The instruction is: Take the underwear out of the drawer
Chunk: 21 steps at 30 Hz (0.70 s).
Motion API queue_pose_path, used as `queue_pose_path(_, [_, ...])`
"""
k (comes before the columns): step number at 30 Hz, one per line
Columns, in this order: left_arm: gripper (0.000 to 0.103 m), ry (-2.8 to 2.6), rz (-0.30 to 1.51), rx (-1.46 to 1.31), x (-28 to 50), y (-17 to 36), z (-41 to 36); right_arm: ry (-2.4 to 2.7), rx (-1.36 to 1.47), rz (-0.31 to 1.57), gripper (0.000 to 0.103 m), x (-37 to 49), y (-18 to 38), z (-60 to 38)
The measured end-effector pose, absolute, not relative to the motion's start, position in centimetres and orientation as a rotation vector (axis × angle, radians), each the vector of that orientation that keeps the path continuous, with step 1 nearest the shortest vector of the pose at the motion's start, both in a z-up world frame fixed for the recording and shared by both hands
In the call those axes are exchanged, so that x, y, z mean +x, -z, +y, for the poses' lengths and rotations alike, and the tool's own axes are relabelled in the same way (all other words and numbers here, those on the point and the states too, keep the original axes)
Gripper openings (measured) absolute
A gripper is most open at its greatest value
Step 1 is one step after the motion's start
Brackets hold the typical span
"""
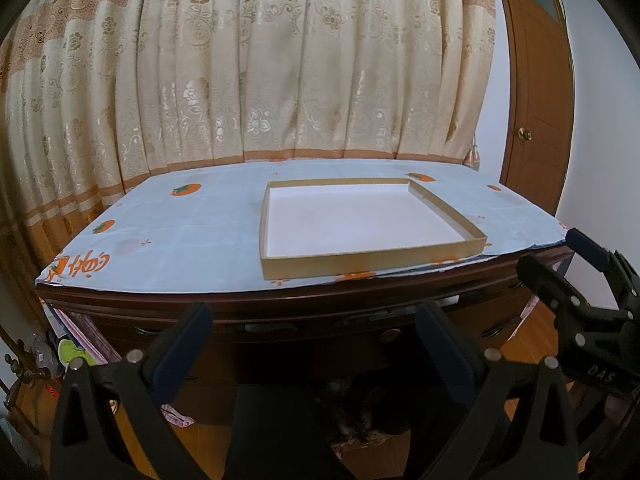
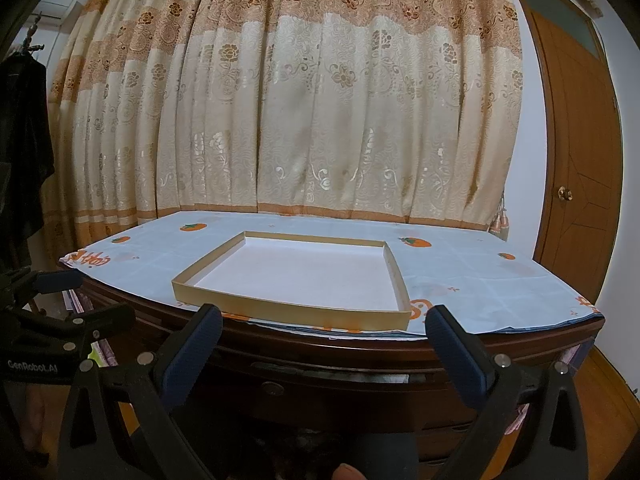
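While both jaws gape wide and empty, left gripper and right gripper face the drawer, shallow gold-rimmed box just beyond.

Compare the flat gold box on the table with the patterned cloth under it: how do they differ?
The box is stiff, with low gold walls and a plain white inside; the cloth is limp, pale blue, printed with orange fruit. The box covers only the middle of the table, while the cloth spreads across the whole top. Both lie flat, and neither holds anything.
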State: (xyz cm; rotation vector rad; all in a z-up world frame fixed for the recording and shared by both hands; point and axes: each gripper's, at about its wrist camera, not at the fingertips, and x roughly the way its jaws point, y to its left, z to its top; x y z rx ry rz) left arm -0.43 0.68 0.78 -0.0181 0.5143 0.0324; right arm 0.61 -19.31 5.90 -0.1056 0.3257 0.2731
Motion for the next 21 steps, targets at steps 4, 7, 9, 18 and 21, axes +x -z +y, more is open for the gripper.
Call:
queue_pose_path(4, [0.103, -0.031, 0.514, -0.018, -0.43, -0.78, 0.70, -0.274, -0.105, 0.324, 0.103, 0.59, -5.89, -19.25])
queue_pose_path(7, [0.103, -0.031, 0.514, -0.019, -0.46, -0.76, 0.71, -0.275, -0.104, 0.325, 0.103, 0.58, -5.90, -19.26])
queue_pose_path(9, [0.103, -0.032, 0.514, -0.020, -0.43, -0.79, 0.73, -0.273, -0.107, 0.325, 0.103, 0.56, -5.91, -19.23])
queue_pose_path(18, [0.103, -0.037, 0.514, -0.025, -0.48, -0.84, 1.19, -0.272, -0.110, 0.326, 0.103, 0.64, -5.81, -19.11])
queue_pose_path(21, [0.103, -0.039, 0.517, -0.027, -0.39, -0.70, 1.42, -0.277, -0.115, 0.325, 0.103, 0.61, -5.59, -19.02])
